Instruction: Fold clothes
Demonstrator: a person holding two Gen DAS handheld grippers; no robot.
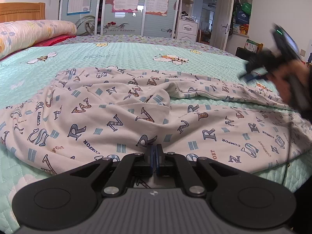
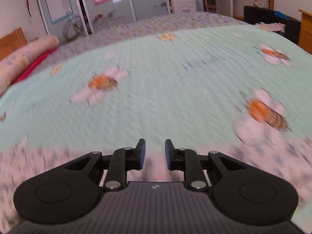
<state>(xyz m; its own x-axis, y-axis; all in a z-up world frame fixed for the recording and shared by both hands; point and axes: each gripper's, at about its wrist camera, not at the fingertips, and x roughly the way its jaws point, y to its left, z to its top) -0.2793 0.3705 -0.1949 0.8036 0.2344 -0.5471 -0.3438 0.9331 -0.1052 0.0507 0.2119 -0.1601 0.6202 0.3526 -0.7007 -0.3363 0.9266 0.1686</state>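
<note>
On the green bedspread (image 1: 136,52), letter-print trousers (image 1: 136,113) lengthwise left-right (left fingers (image 1: 155,156) shut on hem, right fingers (image 2: 143,152) apart, empty).

"COMFORT" on the trousers (image 1: 136,117); "SWEET WEDDING", perhaps, on the wardrobe door (image 1: 120,30).

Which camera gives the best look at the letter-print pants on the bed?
The left wrist view: the pants lie sharp across the bedspread, waistband to legs, rumpled. The right wrist view shows only a blurred pinkish strip of them along its lower edge.
</note>
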